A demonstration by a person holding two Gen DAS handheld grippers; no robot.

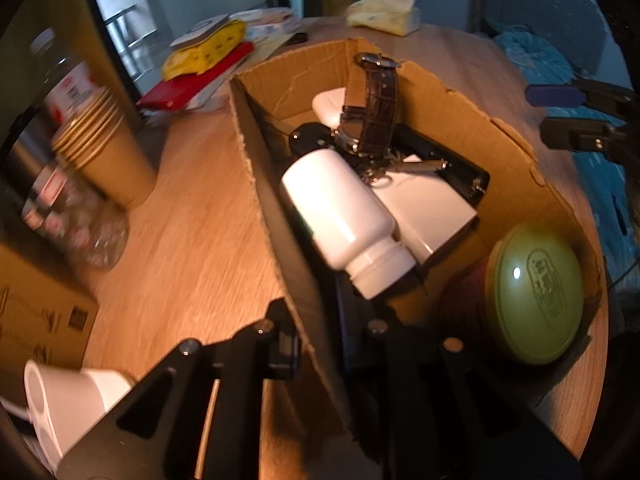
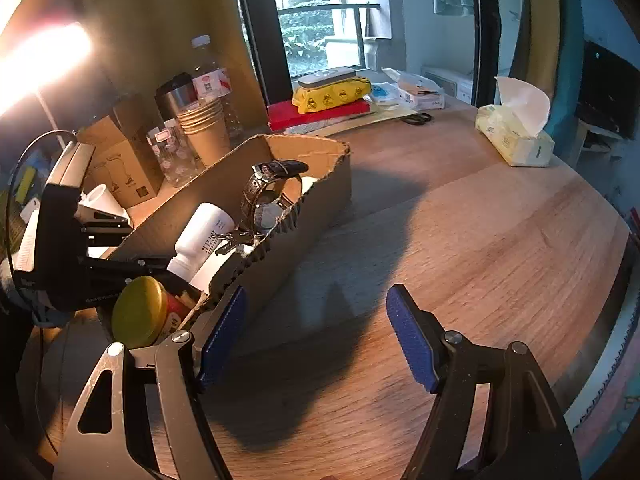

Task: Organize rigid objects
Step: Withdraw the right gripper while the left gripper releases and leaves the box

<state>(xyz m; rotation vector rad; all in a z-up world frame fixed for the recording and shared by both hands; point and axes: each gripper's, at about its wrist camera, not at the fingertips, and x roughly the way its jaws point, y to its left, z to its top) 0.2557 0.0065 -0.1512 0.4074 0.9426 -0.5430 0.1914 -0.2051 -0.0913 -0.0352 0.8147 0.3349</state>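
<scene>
Gripping the torn brown cardboard box's wall, left gripper steadies it; right gripper gapes empty. Light, slippery white plastic bottle lies inside, twelve o'clock—grasp mid-body.

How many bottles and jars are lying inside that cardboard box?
2. A white pill bottle lies on its side mid-box, and a green-lidded jar lies at the box end nearest the left tongs. Smaller ones could be hidden beneath the watch and other clutter.
</scene>
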